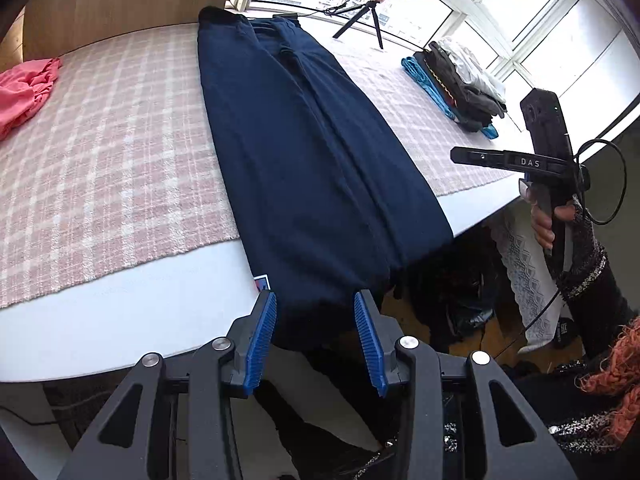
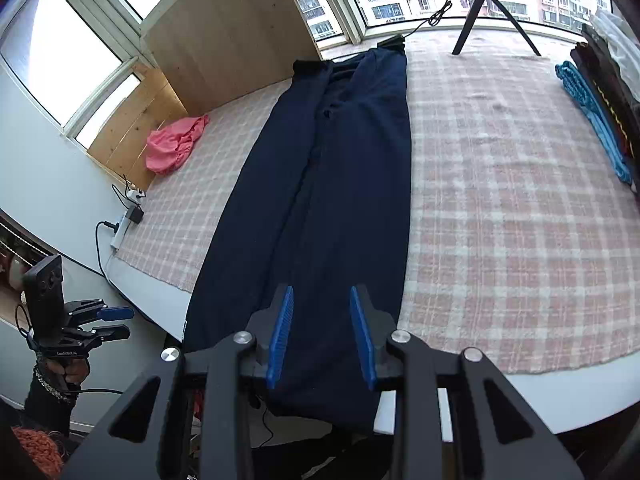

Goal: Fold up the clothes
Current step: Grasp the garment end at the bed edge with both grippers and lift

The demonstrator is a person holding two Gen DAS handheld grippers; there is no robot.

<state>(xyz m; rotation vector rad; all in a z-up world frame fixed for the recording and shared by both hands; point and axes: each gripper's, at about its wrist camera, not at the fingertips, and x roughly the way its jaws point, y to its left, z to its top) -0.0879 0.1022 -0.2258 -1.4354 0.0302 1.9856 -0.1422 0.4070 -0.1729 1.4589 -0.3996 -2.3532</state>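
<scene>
The navy trousers are lying stretched lengthwise across the counter, waistband toward the windows at twelve o'clock, the two legs laid one beside the other with a seam line between them, and the hems are drooping over the near edge at six o'clock. The cloth is looking soft, limp and fairly light, likely to sag and slide when lifted; the hanging hems or the outer side seams are looking like the surest places to pinch.

The left tongs are standing wide apart just before the dangling hems, gripping nothing. The right tongs are likewise spread, hovering above the lower legs, empty.

A pink-and-white checked cloth is covering the counter, its nubby weave probably offering friction. A folded stack of clothes is sitting at two o'clock, a crumpled pink garment at ten o'clock, and a ring-light tripod is standing by the windows.
</scene>
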